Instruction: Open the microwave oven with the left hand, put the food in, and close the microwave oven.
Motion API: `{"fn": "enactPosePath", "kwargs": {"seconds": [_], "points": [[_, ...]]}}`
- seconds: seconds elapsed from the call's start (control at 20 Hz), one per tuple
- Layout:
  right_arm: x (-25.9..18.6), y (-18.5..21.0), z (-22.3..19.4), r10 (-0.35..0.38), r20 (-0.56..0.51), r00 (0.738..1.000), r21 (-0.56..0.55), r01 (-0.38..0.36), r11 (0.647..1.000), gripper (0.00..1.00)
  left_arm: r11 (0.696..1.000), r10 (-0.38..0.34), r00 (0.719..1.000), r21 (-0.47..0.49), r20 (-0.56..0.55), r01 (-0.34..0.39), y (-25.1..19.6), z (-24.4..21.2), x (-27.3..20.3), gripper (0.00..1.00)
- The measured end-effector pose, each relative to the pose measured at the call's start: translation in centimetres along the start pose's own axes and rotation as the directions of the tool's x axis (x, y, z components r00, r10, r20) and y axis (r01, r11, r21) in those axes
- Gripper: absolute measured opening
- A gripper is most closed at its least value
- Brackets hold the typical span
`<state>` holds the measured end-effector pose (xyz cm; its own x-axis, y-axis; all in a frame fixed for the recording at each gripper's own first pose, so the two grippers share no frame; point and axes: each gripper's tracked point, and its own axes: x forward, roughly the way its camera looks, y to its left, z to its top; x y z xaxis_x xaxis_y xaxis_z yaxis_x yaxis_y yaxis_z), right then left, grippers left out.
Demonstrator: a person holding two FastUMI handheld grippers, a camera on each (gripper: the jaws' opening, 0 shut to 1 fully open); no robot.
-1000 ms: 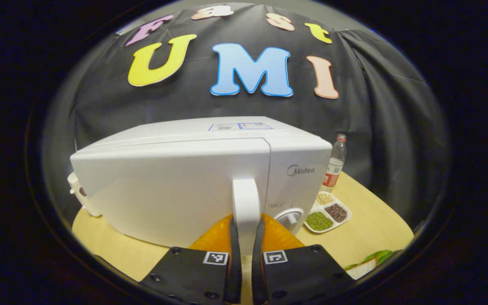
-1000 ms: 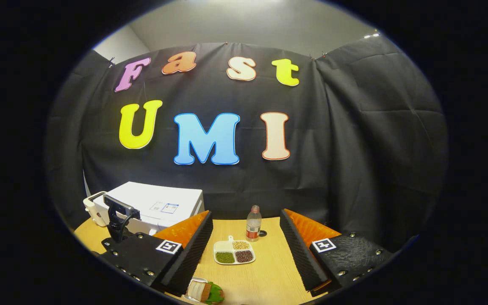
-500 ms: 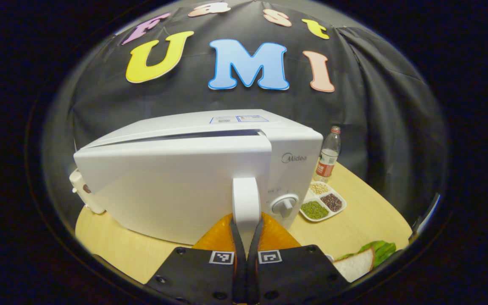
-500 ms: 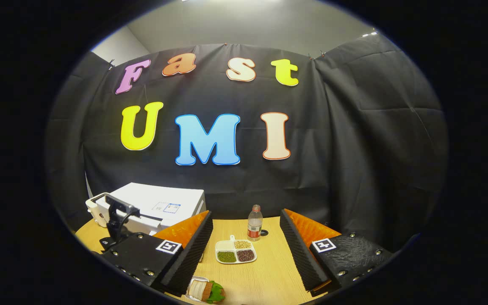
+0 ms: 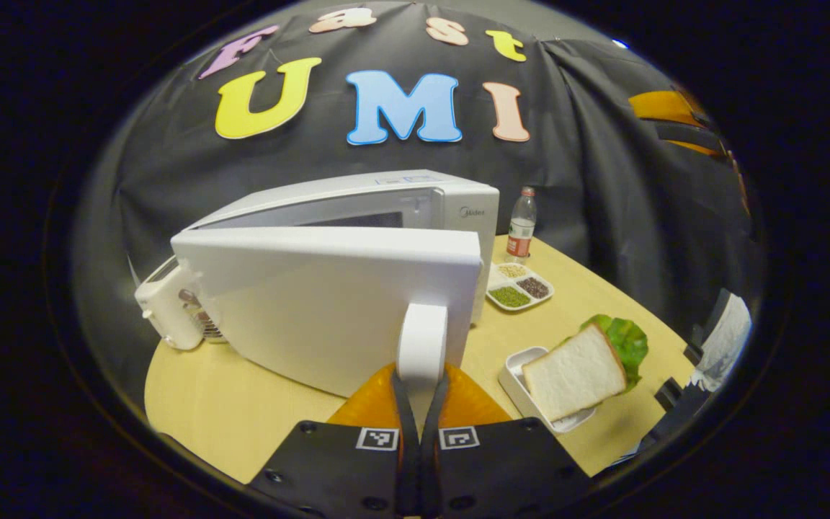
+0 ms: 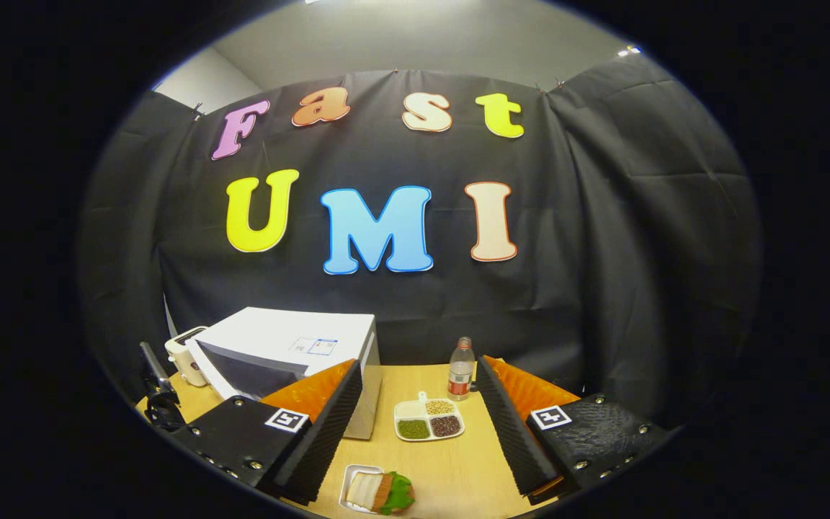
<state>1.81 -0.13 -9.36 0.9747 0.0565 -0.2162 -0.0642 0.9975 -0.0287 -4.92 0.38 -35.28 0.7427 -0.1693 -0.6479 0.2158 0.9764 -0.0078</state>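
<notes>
Swung the microwave door (image 5: 328, 303) much farther out than half a second before: then only a thin dark gap along its top edge, now a wide wedge with the front of the cavity showing behind it. Held it by the white upright handle (image 5: 422, 342), with the left gripper (image 5: 418, 393) closed tight on it, both fingers pressed against its sides, as in the earlier frames. Brought the sandwich (image 5: 577, 371) fully into the left gripper view, where before only a corner of it had shown at the lower right. Left it in its small white tray (image 5: 514, 364) on the wooden table (image 5: 206, 404), out in front of the microwave (image 5: 458, 202) and to the right of the open door, not yet inside.

Kept the right gripper (image 6: 418, 362) spread wide with nothing between its fingers, raised over the table above the sandwich and the divided dish (image 6: 429, 419) of grains, much as before. In the right gripper view, saw the door angled outward with its dark window facing in.

Found a small brand mark on the microwave's right front panel, too small to make out now. Also a sticker on its top, a red label on the bottle (image 5: 521, 223), and square black-and-white marker tags on both grippers.
</notes>
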Motion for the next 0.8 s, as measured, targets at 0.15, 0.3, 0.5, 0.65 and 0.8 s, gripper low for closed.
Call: {"fn": "enactPosePath", "kwargs": {"seconds": [0.15,0.3,0.5,0.65,0.8], "points": [[-0.4,2.8,-0.3,0.041,-0.003,0.999,0.015,-0.041,0.999,0.96,1.000,-0.017,1.000,-0.004,-0.016,0.017,1.8,-2.1,-3.5,0.06],[-0.5,5.2,-0.8,0.068,-0.010,0.998,0.003,-0.068,0.998,0.96,0.999,-0.027,0.999,0.018,-0.035,0.028,3.9,-4.0,-6.7,0.06],[-0.5,8.2,-1.7,0.097,-0.026,0.995,0.011,-0.096,0.995,0.96,0.999,-0.031,0.998,0.030,-0.049,0.033,7.7,-6.4,-10.4,0.06],[-0.5,10.1,-2.3,0.110,-0.035,0.993,0.013,-0.109,0.994,0.96,1.000,-0.009,0.998,0.027,-0.064,0.011,11.7,-8.3,-13.0,0.06],[-0.4,11.6,-3.3,0.111,-0.056,0.992,0.019,-0.110,0.994,0.92,0.999,0.026,0.996,0.023,-0.080,-0.025,16.0,-9.9,-15.7,0.06]]}}
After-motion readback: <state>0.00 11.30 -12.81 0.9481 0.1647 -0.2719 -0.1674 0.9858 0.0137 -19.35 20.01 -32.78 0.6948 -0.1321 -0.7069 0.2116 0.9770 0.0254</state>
